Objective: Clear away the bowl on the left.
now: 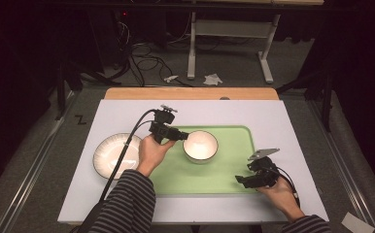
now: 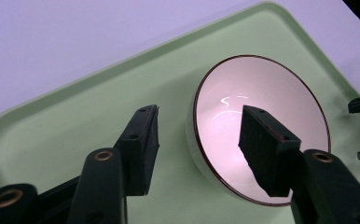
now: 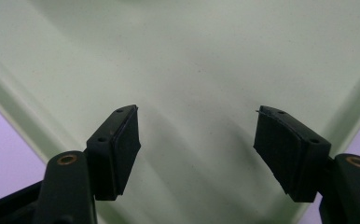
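We find no legible writing on anything here. Our left gripper (image 1: 183,136) points level at the white bowl (image 1: 200,145) on the green tray (image 1: 234,167); its jaws are spread, straddling the near rim without pressing it. Our right gripper (image 1: 241,180) hovers low over the tray's right corner, jaws spread on nothing. A white plate (image 1: 109,156) lies left of the tray.
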Demonstrator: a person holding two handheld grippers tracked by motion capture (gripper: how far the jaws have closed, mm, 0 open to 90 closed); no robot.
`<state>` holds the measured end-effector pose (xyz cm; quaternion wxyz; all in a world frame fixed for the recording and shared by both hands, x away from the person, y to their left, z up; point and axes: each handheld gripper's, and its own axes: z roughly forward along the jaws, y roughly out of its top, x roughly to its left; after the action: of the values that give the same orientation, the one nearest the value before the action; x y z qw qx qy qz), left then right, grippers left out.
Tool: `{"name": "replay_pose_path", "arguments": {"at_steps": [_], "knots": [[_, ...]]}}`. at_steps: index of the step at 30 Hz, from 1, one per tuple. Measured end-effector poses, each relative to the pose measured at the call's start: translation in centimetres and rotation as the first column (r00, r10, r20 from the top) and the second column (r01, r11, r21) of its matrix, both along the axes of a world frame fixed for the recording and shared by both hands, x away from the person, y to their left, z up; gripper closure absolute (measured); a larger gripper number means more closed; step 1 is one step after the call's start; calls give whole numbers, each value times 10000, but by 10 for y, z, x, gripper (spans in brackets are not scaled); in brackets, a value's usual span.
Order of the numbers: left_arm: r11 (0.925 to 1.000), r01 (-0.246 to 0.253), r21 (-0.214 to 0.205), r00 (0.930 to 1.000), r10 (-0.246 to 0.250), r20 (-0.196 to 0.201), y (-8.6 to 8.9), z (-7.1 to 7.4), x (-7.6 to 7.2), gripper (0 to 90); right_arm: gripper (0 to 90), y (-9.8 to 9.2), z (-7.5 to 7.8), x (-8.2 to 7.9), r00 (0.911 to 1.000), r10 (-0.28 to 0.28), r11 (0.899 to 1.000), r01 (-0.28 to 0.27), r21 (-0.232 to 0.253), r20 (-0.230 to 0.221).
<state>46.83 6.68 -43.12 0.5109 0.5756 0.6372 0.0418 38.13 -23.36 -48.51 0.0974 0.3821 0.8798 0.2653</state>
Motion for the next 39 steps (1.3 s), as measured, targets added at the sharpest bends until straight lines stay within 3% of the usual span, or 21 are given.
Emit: {"name": "replay_pose_path", "arguments": {"at_steps": [14, 20, 30, 39], "knots": [[10000, 5, -6, 9993, -5, 368, 13, 12, -22, 459, 324, 1, 1, -2, 10000, 72, 10000, -71, -29, 59], [9988, -272, -410, 9976, 297, 618, 32, 18, -39, 457, 324, 1, 1, -2, 10000, 65, 10000, -65, 65, 24], [9966, -654, -510, 9930, 701, 947, 57, 28, -59, 426, 329, 1, 0, -1, 10000, 89, 10000, -89, 4, 11], [9961, -673, -562, 9936, 721, 870, 68, 22, -77, 425, 329, 1, 0, -1, 10000, 54, 10000, -54, -14, 58]]}}
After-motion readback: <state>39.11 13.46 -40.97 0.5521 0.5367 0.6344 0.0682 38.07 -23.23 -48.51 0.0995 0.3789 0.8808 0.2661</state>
